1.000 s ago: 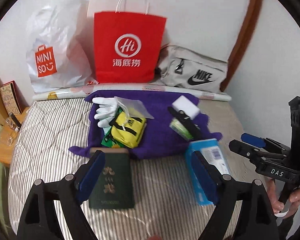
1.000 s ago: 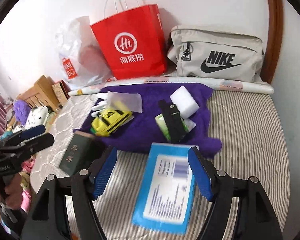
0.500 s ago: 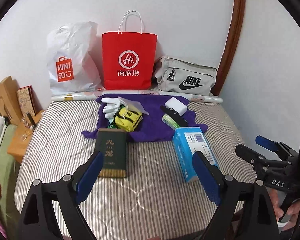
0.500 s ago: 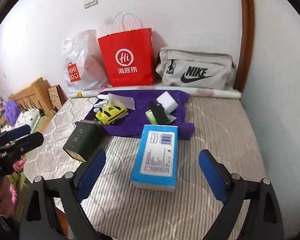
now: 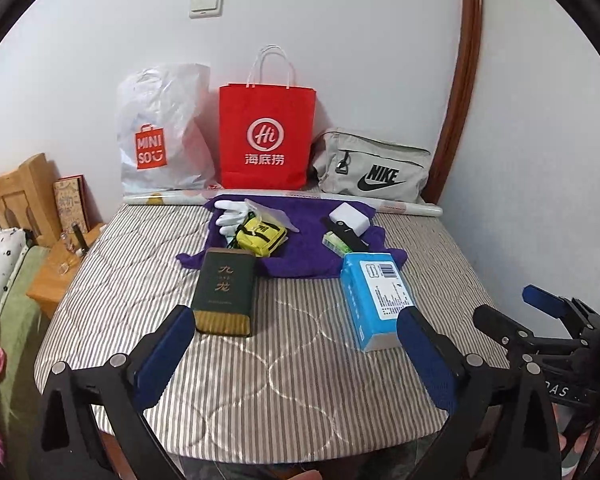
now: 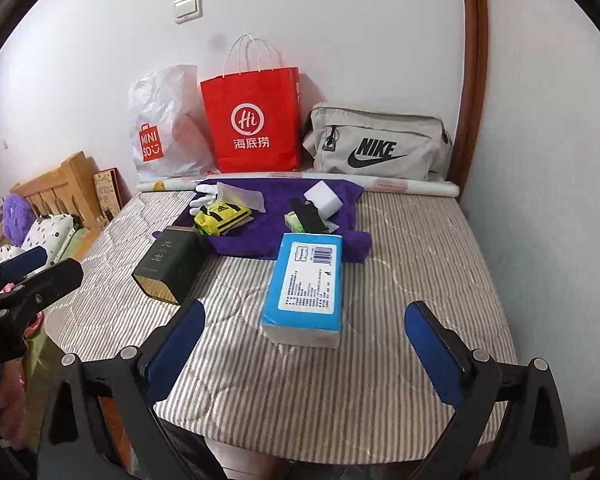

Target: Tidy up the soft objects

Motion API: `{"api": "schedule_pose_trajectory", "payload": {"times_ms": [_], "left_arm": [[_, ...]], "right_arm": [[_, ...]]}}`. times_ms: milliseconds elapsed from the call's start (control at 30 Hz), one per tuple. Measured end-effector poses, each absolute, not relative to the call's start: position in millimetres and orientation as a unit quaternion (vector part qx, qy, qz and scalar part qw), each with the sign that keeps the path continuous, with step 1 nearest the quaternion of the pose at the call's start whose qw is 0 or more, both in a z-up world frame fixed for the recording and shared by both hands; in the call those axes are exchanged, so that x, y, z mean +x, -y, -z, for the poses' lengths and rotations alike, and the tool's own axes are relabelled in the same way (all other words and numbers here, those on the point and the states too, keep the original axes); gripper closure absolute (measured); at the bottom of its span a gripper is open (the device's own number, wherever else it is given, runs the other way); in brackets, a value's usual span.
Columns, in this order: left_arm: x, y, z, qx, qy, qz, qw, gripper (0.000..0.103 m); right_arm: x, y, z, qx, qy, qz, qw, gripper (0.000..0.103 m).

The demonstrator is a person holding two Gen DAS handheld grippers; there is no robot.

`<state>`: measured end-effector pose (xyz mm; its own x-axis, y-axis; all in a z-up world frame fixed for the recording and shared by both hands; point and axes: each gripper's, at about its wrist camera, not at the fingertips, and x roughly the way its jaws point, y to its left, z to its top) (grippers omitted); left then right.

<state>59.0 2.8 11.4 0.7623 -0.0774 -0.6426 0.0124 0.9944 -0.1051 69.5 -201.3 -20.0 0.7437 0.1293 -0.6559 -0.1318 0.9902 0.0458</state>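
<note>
both jaws just spread wide, empty — blue tissue pack (image 6: 306, 280) lies just beyond them.

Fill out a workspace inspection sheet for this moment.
Surface: striped mattress, purple towel at its far end.
Job's things: blue tissue pack and dark green tin lying on the mattress in front of the towel.
Clutter: white glove, yellow pouch, white sponge on the towel.
Grippers: left gripper and right gripper open, empty.
Cables: nothing seen.
Surroundings: red paper bag, grey Nike bag against the wall.
</note>
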Motion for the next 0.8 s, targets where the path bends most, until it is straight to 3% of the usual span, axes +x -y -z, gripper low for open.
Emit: {"api": "schedule_pose_trajectory", "payload": {"times_ms": [800], "left_arm": [[38, -5, -16, -0.056, -0.338, 0.038, 0.939, 0.001]], "right_arm": [[55, 204, 18, 0.000, -0.355, -0.064, 0.933, 0.003]]}}
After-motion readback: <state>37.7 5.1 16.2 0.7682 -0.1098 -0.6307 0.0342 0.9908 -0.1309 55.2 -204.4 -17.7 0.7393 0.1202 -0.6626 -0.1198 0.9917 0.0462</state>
